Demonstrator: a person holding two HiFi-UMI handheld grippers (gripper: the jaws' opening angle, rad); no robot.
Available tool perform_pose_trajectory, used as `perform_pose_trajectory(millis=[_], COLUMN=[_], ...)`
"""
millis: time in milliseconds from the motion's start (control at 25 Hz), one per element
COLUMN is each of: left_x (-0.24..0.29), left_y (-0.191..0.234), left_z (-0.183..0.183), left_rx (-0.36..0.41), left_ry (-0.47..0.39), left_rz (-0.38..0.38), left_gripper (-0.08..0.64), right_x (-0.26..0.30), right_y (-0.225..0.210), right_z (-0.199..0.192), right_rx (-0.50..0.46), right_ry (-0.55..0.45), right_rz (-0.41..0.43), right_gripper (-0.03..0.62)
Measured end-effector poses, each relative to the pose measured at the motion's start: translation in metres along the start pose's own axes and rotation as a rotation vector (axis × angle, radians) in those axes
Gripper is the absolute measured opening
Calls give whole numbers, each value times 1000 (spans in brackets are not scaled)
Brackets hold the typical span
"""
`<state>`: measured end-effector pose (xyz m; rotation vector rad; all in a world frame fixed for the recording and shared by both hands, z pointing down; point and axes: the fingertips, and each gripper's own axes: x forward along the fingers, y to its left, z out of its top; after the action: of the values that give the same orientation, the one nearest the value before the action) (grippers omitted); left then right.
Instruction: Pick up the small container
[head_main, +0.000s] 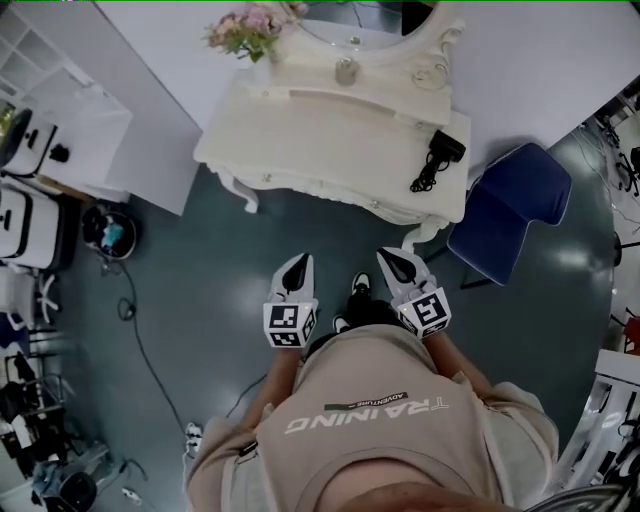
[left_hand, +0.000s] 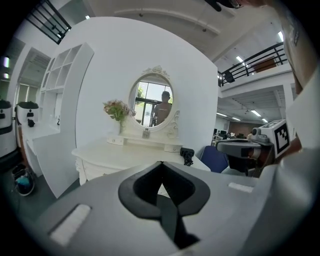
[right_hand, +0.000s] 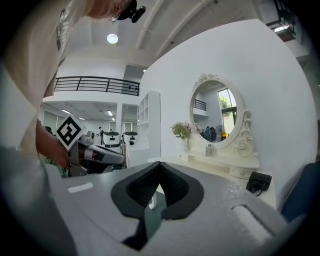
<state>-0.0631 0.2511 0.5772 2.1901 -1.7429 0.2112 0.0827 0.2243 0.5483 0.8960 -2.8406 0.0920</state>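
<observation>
A white dressing table (head_main: 330, 140) stands on a dark grey-green floor (head_main: 200, 270). On its raised back shelf (head_main: 310, 97), a vase of pink flowers (head_main: 250, 30) sits at the left end and a small container (head_main: 346, 71) near the middle. A black adapter (head_main: 446, 148) with its coiled cord lies at the top's right end. A blue chair (head_main: 510, 205) stands just beside the table.

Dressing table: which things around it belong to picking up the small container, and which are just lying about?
For the job:
small container
left claw, shut and empty
right claw, shut and empty

Lying about:
flowers
black adapter with cable
blue chair
</observation>
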Motion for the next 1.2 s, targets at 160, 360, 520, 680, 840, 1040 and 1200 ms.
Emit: perform_pose_trajectory(millis=[160,360,520,680,840,1040,1200], left_x=[24,53,73,89,104,123,142], left_y=[11,29,40,46,49,58,74], left_z=[22,66,77,77,80,78,76], left_rx=[58,85,72,55,38,46,16], left_ry=[8,-39,-57,-46,-39,-24,-13], left_rz=[-1,40,89,105,105,85,70], left_gripper=[15,15,15,15,15,15,15], right_x=[33,62,76,85,94,111,124], right_y=[-22,-57,-83,-102,-117,-116,-126], right_z=[9,17,12,12,6,8,2], right_rx=[16,-19,-54,-19,29,18,23], right_ry=[-35,-57,-45,-50,-23,-10,25], right_rz=[29,54,77,79,65,98,70], right_gripper=[3,3,3,3,3,3,3])
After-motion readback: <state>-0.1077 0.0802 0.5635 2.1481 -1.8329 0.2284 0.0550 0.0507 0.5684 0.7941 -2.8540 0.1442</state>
